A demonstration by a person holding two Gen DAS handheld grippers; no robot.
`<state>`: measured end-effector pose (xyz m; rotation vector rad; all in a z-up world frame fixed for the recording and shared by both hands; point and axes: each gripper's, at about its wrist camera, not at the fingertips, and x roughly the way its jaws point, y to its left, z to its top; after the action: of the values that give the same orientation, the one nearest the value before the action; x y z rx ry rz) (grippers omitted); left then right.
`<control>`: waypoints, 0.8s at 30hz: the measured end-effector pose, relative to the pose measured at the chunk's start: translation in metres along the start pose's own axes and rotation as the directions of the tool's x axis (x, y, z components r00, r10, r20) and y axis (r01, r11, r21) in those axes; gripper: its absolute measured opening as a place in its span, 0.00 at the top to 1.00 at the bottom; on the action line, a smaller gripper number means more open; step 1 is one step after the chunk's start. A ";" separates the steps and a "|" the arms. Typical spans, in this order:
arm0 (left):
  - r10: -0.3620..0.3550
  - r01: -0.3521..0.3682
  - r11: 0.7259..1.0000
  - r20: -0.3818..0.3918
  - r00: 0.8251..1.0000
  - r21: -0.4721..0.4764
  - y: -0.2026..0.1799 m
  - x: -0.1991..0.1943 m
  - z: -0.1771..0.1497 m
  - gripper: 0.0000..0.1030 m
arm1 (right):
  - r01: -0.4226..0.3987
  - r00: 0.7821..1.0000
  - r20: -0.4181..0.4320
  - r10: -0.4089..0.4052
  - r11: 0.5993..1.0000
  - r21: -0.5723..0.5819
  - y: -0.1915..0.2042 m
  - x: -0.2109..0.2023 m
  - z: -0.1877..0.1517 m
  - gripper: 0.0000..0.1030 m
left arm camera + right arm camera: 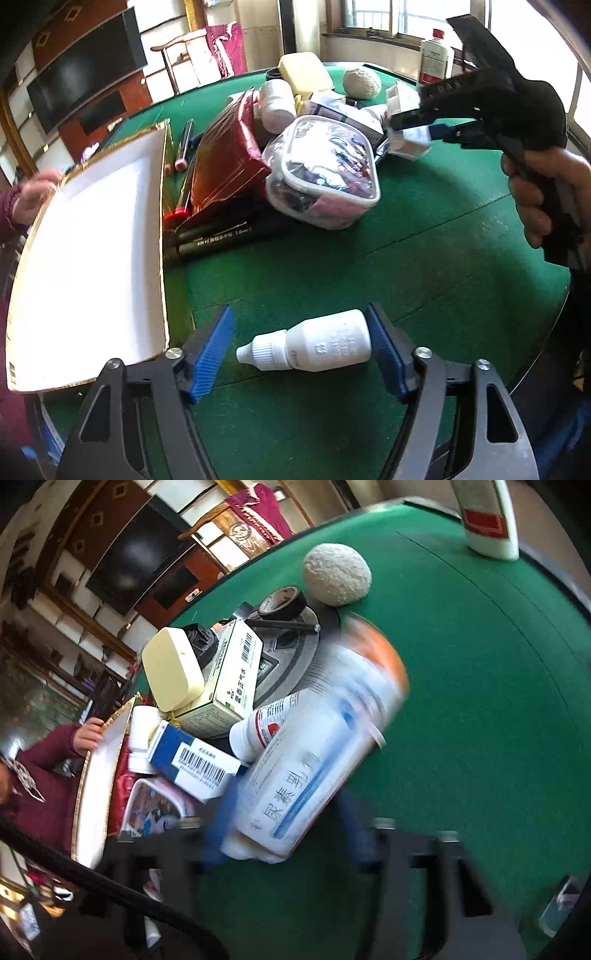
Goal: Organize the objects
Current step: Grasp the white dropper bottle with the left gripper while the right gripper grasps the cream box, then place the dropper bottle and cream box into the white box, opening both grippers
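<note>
A small white dropper bottle (310, 343) lies on its side on the green felt table (424, 266), cap pointing left. My left gripper (298, 354) is open around it, blue pads on either side, with the left pad clear of the cap. My right gripper (284, 823) is shut on a white carton (317, 746) with an orange end and a blue stripe, blurred in the right wrist view. In the left wrist view the same carton (410, 142) sits in the right gripper (417, 131) beside the pile, a hand on the handle.
A white gold-rimmed box (92, 258) stands at the left, with a person's hand (33, 199) on its far corner. The pile holds a clear pouch (325, 170), red foil packet (229, 158), markers (218, 240), medicine boxes (199, 764) and a tape roll (282, 603). A ball (336, 574) lies behind.
</note>
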<state>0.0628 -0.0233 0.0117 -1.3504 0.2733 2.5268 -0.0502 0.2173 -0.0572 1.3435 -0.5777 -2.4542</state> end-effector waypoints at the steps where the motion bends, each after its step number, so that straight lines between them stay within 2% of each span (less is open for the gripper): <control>1: -0.008 0.008 1.000 -0.002 1.000 -0.003 -0.001 0.005 0.003 0.34 | 0.035 0.999 0.015 -0.035 0.999 -0.017 0.000 -0.003 0.001 0.77; 2: -0.016 0.016 1.000 -0.003 1.000 -0.006 0.001 0.005 0.002 0.34 | 0.062 0.998 0.032 -0.061 0.997 -0.043 0.001 -0.007 0.001 0.86; 5: -0.026 0.026 1.000 -0.013 1.000 -0.003 -0.002 0.010 0.005 0.28 | 0.089 0.994 0.072 -0.081 0.991 -0.103 0.002 -0.015 -0.002 0.87; 7: -0.030 0.030 1.000 -0.017 0.999 0.000 -0.004 0.011 0.006 0.27 | 0.065 0.996 0.067 -0.057 0.991 -0.118 0.003 -0.016 -0.005 0.87; 8: -0.034 0.034 0.999 -0.016 0.999 0.007 -0.005 0.011 0.006 0.28 | 0.050 0.997 0.062 -0.043 0.991 -0.124 0.005 -0.015 -0.007 0.87; 10: -0.050 0.050 0.998 0.003 0.999 0.036 -0.009 0.008 0.007 0.52 | 0.051 0.996 0.075 -0.039 0.987 -0.155 0.012 -0.018 -0.010 0.87; 12: -0.034 0.034 0.998 0.004 0.999 0.044 -0.015 0.002 0.004 0.52 | 0.048 0.995 0.093 -0.032 0.983 -0.176 0.015 -0.021 -0.013 0.87; 17: -0.068 0.069 0.996 -0.009 0.998 0.058 -0.012 -0.005 -0.002 0.52 | 0.013 0.997 0.080 0.001 0.985 -0.171 0.014 -0.019 -0.013 0.87; 24: -0.067 0.067 0.997 -0.006 0.998 0.029 -0.003 -0.005 -0.007 0.52 | -0.017 0.995 0.096 0.036 0.983 -0.184 0.018 -0.025 -0.012 0.87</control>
<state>0.0723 -0.0233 0.0121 -1.3322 0.2598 2.4561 -0.0265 0.2099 -0.0365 1.1416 -0.3774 -2.4939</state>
